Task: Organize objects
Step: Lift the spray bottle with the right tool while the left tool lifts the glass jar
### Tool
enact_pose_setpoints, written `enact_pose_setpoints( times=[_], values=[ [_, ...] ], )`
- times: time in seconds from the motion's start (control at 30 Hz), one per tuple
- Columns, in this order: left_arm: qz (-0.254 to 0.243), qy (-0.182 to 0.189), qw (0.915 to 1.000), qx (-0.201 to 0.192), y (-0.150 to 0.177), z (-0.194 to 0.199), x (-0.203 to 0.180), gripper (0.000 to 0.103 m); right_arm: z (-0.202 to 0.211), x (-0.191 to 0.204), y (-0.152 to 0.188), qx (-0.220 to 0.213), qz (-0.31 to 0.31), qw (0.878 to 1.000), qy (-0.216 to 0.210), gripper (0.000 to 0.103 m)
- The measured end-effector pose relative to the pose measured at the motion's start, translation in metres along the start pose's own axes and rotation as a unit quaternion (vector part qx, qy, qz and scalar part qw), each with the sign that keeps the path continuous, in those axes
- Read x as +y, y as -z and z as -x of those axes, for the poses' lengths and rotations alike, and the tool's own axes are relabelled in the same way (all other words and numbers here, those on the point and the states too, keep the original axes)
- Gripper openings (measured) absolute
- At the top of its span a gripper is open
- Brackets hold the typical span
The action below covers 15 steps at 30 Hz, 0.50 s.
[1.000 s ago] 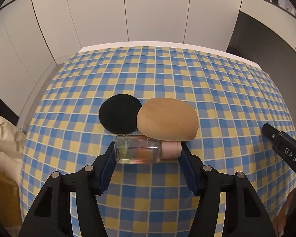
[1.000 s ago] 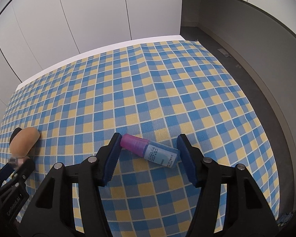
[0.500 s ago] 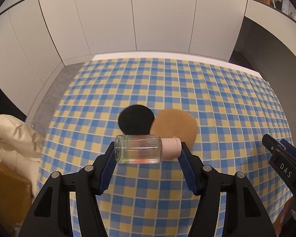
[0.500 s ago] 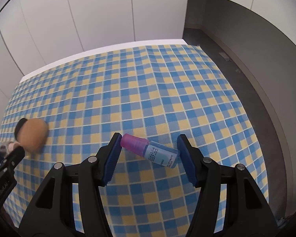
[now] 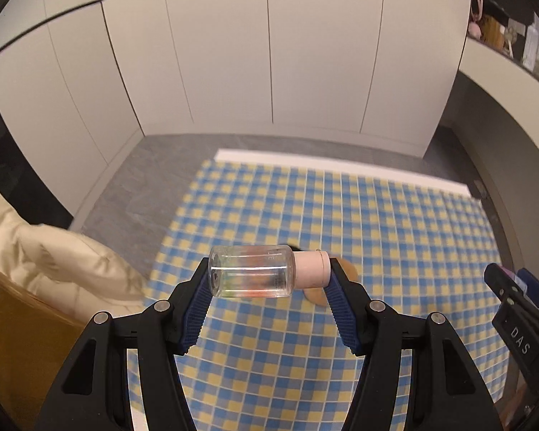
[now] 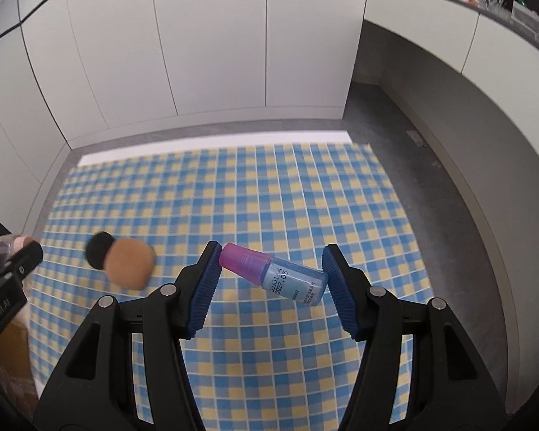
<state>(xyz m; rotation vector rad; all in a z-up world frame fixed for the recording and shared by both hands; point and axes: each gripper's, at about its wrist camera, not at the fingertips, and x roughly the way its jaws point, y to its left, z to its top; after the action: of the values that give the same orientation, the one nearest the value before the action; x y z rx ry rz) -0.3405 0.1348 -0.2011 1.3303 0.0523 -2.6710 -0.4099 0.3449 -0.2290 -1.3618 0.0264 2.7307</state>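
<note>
My left gripper (image 5: 269, 280) is shut on a clear glass bottle with a pale pink cap (image 5: 255, 272), held sideways well above the checked tablecloth (image 5: 395, 215). My right gripper (image 6: 271, 274) is shut on a small blue bottle with a magenta cap (image 6: 280, 273), also sideways and raised above the cloth. On the cloth lie a tan sponge (image 6: 129, 264) and a black round puff (image 6: 98, 246), side by side and touching. In the left wrist view the glass bottle hides most of them; only a bit of the tan sponge (image 5: 314, 292) shows. Each gripper appears at the edge of the other's view.
The blue-and-yellow checked table (image 6: 269, 194) has a white far edge, with grey floor (image 5: 140, 179) and white cabinet panels beyond. A cream padded cushion (image 5: 46, 262) and a brown box (image 5: 14, 341) sit left of the table. A grey counter wall (image 6: 485, 143) runs along the right.
Both grippers have risen with their bottles still held. The table, sponge and puff now look smaller and farther below, and more floor shows beyond the table.
</note>
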Motion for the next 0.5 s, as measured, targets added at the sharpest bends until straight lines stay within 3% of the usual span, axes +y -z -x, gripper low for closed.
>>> enact_pose_setpoints(
  times=[0.17,0.33,0.5],
  values=[
    [0.002,-0.013,0.9997,-0.021,-0.017,0.041,0.009,0.061,0.061,0.012,-0.012,-0.018,0.014,1.000,-0.007,0.060],
    [0.008,-0.011,0.9992,-0.037,-0.032,0.078,0.018,0.061,0.112,0.017,-0.002,-0.041,0.021,0.999,-0.021,0.060],
    [0.013,-0.006,0.9988,-0.047,-0.049,0.115,0.027,0.061,0.158,0.022,-0.016,-0.060,0.032,0.997,-0.031,0.060]
  ],
)
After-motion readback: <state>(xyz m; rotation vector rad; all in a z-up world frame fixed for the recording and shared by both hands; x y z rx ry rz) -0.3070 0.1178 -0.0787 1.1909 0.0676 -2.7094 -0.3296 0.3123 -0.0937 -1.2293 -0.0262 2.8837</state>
